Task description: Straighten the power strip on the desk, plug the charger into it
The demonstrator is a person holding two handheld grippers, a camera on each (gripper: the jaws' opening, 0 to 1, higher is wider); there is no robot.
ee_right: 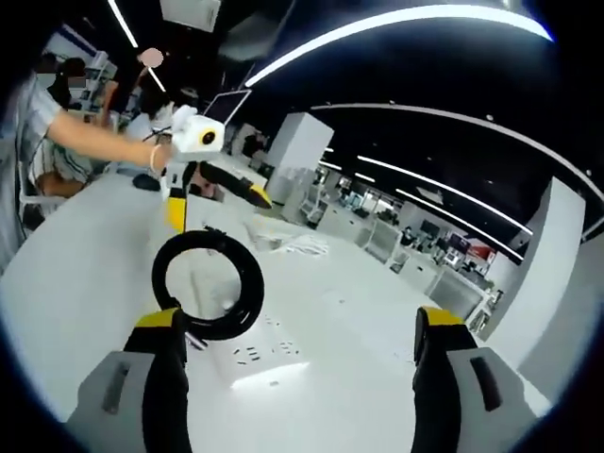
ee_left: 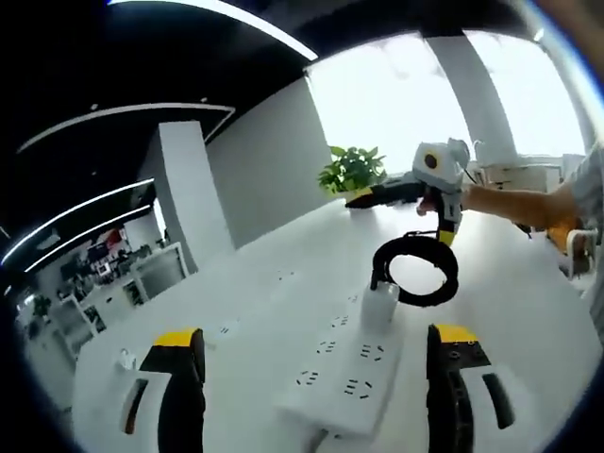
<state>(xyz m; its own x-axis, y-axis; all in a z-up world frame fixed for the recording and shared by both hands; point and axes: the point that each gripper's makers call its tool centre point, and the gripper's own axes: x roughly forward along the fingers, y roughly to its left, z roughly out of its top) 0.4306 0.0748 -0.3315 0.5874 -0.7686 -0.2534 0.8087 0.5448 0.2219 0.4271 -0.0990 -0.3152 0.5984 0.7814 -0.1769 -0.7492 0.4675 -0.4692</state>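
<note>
Left gripper (ee_left: 316,377) has its yellow-tipped jaws spread wide with nothing between them; the flat white power strip (ee_left: 344,373) lies on the desk (ee_left: 264,274) between them, a boxy white charger (ee_left: 379,304) standing at its 12 o'clock end; the looped black cable (ee_left: 415,269) sits just beyond; right gripper (ee_right: 297,377) is wide open too, with a glossy cable ring at 10 o'clock.

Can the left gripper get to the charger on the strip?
Probably yes. The left gripper is open, and the charger stands on the strip just ahead between its fingers. Only the black cable coil hangs behind it.
</note>
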